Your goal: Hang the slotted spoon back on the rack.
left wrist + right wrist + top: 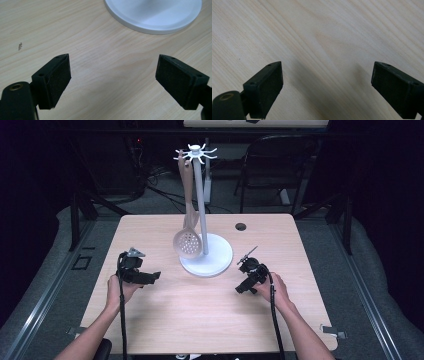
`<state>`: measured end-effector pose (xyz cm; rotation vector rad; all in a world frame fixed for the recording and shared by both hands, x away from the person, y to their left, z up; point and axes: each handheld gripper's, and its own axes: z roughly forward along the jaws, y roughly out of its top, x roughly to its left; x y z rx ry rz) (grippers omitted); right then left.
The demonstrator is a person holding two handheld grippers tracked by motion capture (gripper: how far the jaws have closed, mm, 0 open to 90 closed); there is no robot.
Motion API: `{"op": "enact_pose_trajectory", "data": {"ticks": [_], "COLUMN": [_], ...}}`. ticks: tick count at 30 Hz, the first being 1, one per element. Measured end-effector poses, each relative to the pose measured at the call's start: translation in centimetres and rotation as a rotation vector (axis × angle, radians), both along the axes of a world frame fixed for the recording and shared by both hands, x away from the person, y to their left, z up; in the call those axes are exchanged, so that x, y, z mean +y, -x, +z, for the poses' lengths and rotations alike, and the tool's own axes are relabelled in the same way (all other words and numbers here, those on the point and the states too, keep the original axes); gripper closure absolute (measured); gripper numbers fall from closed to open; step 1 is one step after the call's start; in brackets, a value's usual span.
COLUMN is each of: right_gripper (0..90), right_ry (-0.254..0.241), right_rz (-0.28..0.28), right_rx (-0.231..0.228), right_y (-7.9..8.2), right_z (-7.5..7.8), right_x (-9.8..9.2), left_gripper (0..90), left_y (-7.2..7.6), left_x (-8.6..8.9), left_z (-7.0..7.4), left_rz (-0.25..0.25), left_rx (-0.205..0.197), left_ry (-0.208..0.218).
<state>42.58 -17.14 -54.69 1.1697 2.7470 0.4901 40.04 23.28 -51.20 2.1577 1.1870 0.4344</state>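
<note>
High view: the left gripper [150, 277] sits low over the table [200, 310], held in the left hand [119, 289], with its jaws pointing toward the middle of the table and nothing between them. Ahead of those jaws and a little to their far side stands the rack [206, 255], a white post on a round base, apart from the gripper. A tan spoon [188, 237] with a perforated bowl hangs from a hook at the rack's top; its bowl rests low against the post just above the base, on the side that faces the left gripper. The right gripper [241, 288], in the right hand [274, 290], lies on the other side of the base, near it but not touching, jaws angled down at the wood and toward the left gripper. Left gripper view: both black pads stand wide apart over bare wood, empty, and the base [155, 15] shows beyond them, toward the upper right, clear of both pads; a small dark speck [20, 46] marks the wood off to the left of the left pad. Right gripper view: the right gripper [325, 82] has its jaws spread just as wide, holding nothing, with plain wood grain beneath and their shadows falling on it.
</note>
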Motion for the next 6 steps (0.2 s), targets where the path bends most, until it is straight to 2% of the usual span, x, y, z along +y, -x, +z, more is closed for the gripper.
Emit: {"op": "enact_pose_trajectory", "data": {"ticks": [6], "right_gripper": [10.0], "right_ry": [-0.008], "right_rz": [0.001], "right_rx": [-0.001], "right_y": [-0.01], "right_z": [-0.12], "right_x": [0.11], "left_gripper": [9.8], "left_y": [-0.22], "left_x": [0.33], "left_z": [-0.34], "left_rz": [0.012], "left_rx": [0.014], "left_ry": [0.000]}}
